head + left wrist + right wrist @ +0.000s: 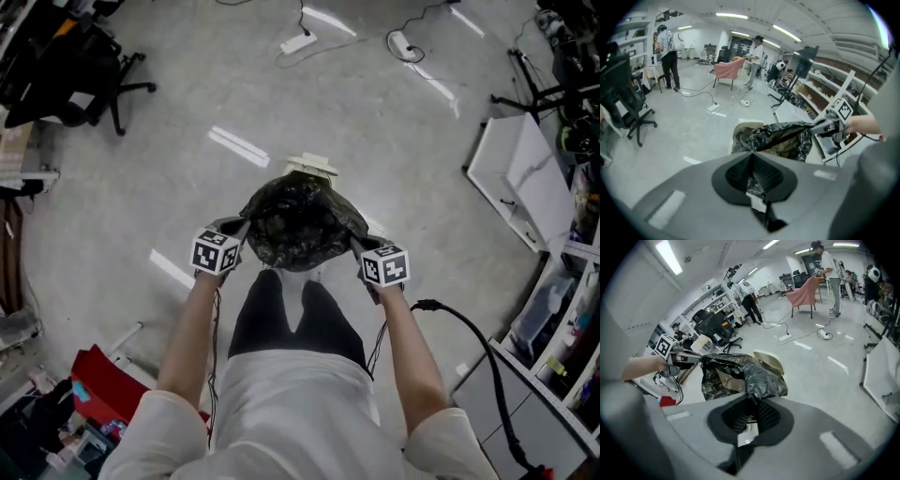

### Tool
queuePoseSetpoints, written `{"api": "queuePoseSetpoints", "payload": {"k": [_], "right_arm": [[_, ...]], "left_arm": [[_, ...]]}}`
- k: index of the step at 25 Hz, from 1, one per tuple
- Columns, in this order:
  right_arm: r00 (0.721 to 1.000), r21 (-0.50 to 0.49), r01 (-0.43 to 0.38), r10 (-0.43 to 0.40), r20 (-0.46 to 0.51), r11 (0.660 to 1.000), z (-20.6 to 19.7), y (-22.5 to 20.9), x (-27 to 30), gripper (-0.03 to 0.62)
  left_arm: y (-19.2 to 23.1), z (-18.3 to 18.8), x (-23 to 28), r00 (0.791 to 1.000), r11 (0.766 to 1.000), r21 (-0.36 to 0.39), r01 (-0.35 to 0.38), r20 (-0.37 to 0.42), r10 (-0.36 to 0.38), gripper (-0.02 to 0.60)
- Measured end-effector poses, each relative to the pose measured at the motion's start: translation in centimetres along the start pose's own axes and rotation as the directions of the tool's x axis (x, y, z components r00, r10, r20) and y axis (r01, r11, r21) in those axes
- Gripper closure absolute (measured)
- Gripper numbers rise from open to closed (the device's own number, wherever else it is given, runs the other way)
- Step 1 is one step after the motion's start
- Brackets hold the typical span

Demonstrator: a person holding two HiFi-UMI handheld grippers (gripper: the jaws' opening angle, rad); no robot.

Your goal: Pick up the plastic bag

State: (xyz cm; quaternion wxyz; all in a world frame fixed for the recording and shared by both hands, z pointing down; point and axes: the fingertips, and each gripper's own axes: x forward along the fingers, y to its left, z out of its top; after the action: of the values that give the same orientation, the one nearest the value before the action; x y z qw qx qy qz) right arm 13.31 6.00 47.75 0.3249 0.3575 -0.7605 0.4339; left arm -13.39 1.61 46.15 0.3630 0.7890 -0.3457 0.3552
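Hanging stretched between both tongs, the plastic bag [300, 225] is being held up over the floor, just ahead of the person's legs. The left tongs [246, 225] and right tongs [354, 242] are each clenching a thin pinch of rim (film this thin could be slipping out or tearing if pulled wider). No readable writing is showing, only square markers.

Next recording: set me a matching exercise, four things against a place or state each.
1 left gripper
2 black plastic bag
3 office chair
4 white power strip

A lying on the floor ahead
B gripped at two opposite edges
C shut on the bag's edge
D at the head view's upper left

Pairs: 1-C, 2-B, 3-D, 4-A
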Motion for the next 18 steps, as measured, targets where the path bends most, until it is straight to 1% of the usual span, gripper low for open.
{"api": "queuePoseSetpoints", "payload": {"k": [2, 4, 7, 10, 13, 18], "right_arm": [[1.0, -0.028, -0.006, 0.007, 0.004, 1.0, 0.0, 1.2, -2.4, 0.592], [1.0, -0.056, -0.006, 0.007, 0.004, 0.998, -0.5, 2.2, -4.6, 0.592], [1.0, -0.07, 0.002, 0.0, 0.019, 0.998, -1.1, 3.7, -7.1, 0.592], [0.999, -0.073, -0.004, 0.008, 0.048, 0.997, -2.1, 5.6, -9.4, 0.592], [0.995, -0.083, -0.003, 0.011, 0.101, 0.997, -2.7, 7.4, -11.4, 0.592], [0.981, -0.076, 0.036, -0.02, 0.191, 0.996, -3.0, 10.2, -14.1, 0.592]], "left_arm": [[-1.3, 0.6, -2.5, 1.0, 1.0, 0.002, -0.013, 0.018, 0.013, 0.577], [-2.8, 1.2, -4.9, 0.999, 1.0, -0.014, -0.015, 0.049, 0.016, 0.577], [-4.9, 2.1, -7.8, 0.995, 0.999, -0.039, 0.003, 0.102, 0.001, 0.577], [-7.4, 1.5, -10.3, 0.99, 0.999, -0.039, 0.016, 0.138, -0.01, 0.577], [-9.6, 0.5, -11.9, 0.988, 1.0, -0.007, 0.023, 0.152, -0.022, 0.577], [-11.9, -1.2, -15.4, 0.983, 0.996, 0.085, 0.034, 0.178, -0.049, 0.577]]}}
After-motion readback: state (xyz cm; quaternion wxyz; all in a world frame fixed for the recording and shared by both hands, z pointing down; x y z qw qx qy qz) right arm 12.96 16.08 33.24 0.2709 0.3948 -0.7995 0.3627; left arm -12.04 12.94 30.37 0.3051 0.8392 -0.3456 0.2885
